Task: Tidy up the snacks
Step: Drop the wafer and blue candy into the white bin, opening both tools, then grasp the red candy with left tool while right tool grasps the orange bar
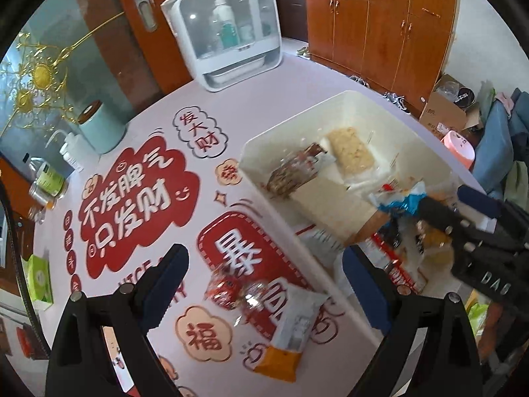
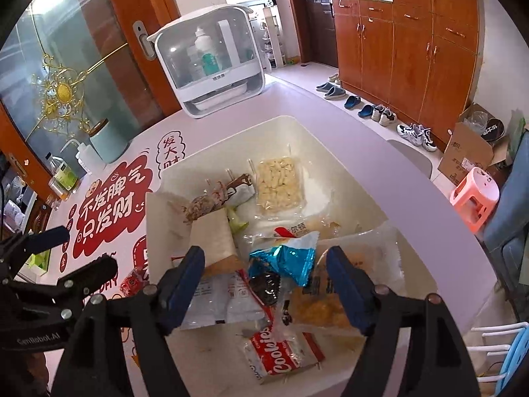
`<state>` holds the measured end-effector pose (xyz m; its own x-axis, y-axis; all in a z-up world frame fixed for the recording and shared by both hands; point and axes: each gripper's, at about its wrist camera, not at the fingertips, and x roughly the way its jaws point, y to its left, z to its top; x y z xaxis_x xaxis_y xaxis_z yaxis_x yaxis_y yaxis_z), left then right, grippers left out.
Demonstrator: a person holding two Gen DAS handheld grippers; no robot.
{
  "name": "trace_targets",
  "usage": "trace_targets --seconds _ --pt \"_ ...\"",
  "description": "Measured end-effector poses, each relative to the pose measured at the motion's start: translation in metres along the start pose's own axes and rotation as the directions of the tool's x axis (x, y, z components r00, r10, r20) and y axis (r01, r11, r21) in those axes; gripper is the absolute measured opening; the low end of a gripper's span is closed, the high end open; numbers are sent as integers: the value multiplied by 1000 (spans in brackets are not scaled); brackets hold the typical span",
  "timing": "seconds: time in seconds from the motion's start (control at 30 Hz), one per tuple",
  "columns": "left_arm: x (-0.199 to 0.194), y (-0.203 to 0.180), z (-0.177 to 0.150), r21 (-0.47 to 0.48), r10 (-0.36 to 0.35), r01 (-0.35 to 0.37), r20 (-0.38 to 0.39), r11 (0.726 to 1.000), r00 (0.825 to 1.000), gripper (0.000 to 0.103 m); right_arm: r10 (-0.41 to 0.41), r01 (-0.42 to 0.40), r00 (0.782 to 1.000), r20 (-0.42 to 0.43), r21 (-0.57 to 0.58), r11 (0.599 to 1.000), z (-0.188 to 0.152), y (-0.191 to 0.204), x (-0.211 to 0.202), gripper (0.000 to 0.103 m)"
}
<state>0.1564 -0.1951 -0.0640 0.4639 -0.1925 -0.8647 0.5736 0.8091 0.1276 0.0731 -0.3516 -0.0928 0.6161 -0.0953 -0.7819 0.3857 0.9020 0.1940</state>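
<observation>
Right claw (image 2: 264, 276) hangs over the near end of the white bin (image 2: 330, 142), jaws spread apart, gripping nothing. Blue packet (image 2: 287, 259) sits right between its fingers, lying on the snack pile in the bin, not pinched. Cookies pack (image 2: 281, 350) lies just below it, nearer the camera. Pale cracker pack (image 2: 277, 182) lies flat at the bin's far end, well apart from the claw.

Left claw (image 1: 264, 287) is spread apart too, gripping nothing, above the worktop (image 1: 297, 79) left of the bin. Red candy (image 1: 228, 289) and a white-and-orange packet (image 1: 294, 327) lie on the worktop between its fingers, touching each other, just outside the bin's near-left wall.

Bin's long wall runs just beside the left claw's right finger. Bare worktop lies behind the bin up to the white cabinet (image 1: 228, 29). Worktop's curved edge passes near the bin's right side.
</observation>
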Motion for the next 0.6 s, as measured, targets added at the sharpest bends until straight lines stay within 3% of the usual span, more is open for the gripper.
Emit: trace_targets --seconds 0.27,0.4,0.6 --pt "-29 34 -21 67 87 -92 69 994 994 94 -25 25 999 34 12 1000 -19 20 -23 77" --pt "-54 61 -27 88 163 -178 152 980 975 94 -31 31 998 50 8 999 -32 37 -34 77" --pt "-80 95 -40 70 224 -243 212 967 951 94 -34 38 997 73 -55 998 -58 77 -49 77"
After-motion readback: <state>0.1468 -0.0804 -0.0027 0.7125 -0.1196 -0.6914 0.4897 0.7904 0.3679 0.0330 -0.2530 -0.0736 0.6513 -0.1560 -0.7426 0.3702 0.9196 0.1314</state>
